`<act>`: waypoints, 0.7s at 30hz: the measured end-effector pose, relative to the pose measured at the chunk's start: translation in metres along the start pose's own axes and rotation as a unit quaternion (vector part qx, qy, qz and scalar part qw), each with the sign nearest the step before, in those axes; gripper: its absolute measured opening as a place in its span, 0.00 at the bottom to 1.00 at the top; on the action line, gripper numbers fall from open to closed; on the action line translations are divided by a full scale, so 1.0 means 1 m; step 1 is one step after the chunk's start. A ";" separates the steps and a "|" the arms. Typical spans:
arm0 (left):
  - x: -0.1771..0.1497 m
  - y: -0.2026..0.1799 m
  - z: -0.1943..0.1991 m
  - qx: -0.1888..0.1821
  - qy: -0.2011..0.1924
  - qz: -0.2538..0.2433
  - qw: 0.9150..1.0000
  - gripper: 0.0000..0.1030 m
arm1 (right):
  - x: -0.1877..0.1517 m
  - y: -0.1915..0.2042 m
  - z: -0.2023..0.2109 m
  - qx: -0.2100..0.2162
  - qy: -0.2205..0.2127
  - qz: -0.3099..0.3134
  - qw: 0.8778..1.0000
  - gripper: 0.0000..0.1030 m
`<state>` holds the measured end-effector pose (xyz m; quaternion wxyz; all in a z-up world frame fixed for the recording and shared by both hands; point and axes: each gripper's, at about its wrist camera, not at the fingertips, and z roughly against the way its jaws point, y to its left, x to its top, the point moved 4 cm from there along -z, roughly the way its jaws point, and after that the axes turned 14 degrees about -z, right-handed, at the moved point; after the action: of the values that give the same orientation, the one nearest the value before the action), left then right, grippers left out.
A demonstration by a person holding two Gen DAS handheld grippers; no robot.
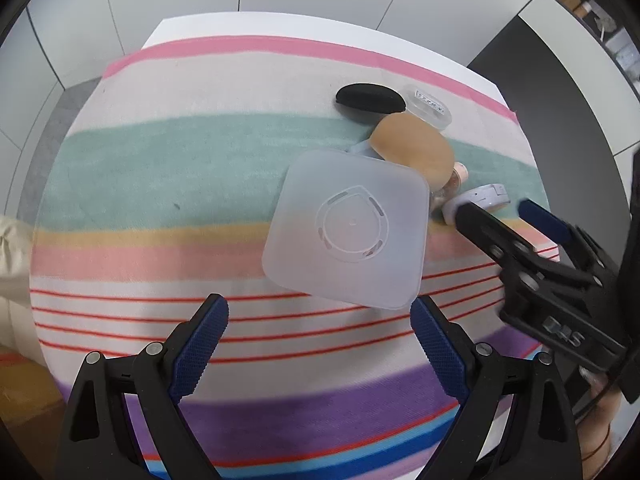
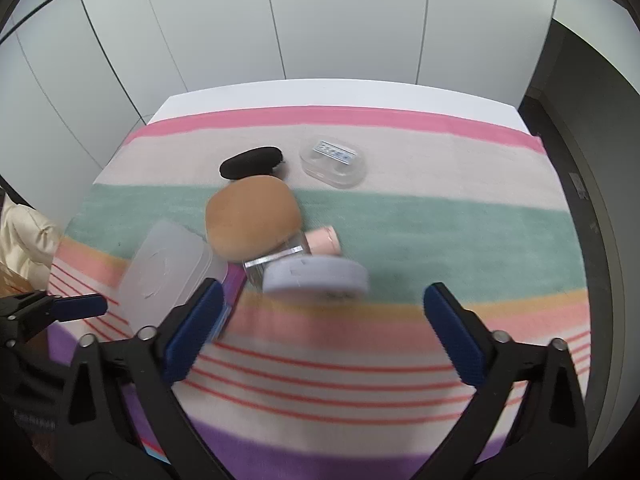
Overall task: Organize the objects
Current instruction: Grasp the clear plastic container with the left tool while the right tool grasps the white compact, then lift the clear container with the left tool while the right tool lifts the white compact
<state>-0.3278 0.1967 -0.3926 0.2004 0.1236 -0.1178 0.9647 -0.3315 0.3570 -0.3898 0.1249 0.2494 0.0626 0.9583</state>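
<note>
A striped cloth (image 2: 400, 216) covers the desk (image 2: 320, 94), whose bare white top shows only along the far edge. The things lie bunched right of the middle. A frosted square lid (image 1: 348, 232) sits nearest the left gripper (image 1: 320, 344), whose jaws stand wide with nothing between them, just short of the lid's near edge. A tan puff (image 2: 252, 218) lies behind the lid, overlapping a clear bottle with a pink cap (image 2: 324, 240). A black pouch (image 2: 252, 168) and a clear case (image 2: 334, 166) lie toward the far edge, near each other. A round white compact (image 2: 316, 276) sits just before the bottle. The right gripper (image 2: 320, 332) hangs spread wide over the compact, gripping nothing.
</note>
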 end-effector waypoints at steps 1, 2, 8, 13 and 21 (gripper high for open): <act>0.001 0.000 -0.001 0.000 0.000 -0.003 1.000 0.91 | 0.000 0.001 -0.003 -0.002 0.002 0.003 1.000 0.76; 0.002 0.000 -0.002 0.000 0.000 -0.006 1.000 0.91 | -0.001 0.003 -0.008 -0.005 0.006 0.006 1.000 0.67; 0.013 0.001 -0.009 0.005 -0.001 -0.014 1.000 0.91 | -0.006 -0.002 -0.013 0.002 0.008 0.003 1.000 0.58; 0.026 0.006 -0.015 -0.005 -0.008 0.012 1.000 0.91 | -0.010 -0.018 -0.008 0.007 0.014 -0.016 1.000 0.58; 0.037 0.010 -0.021 0.016 -0.043 0.024 0.999 0.81 | -0.019 -0.039 0.002 -0.002 0.023 -0.026 0.999 0.58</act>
<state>-0.3687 0.2072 -0.4035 0.1694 0.1656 -0.1134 0.9649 -0.3064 0.3895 -0.4042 0.1485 0.2250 0.0700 0.9604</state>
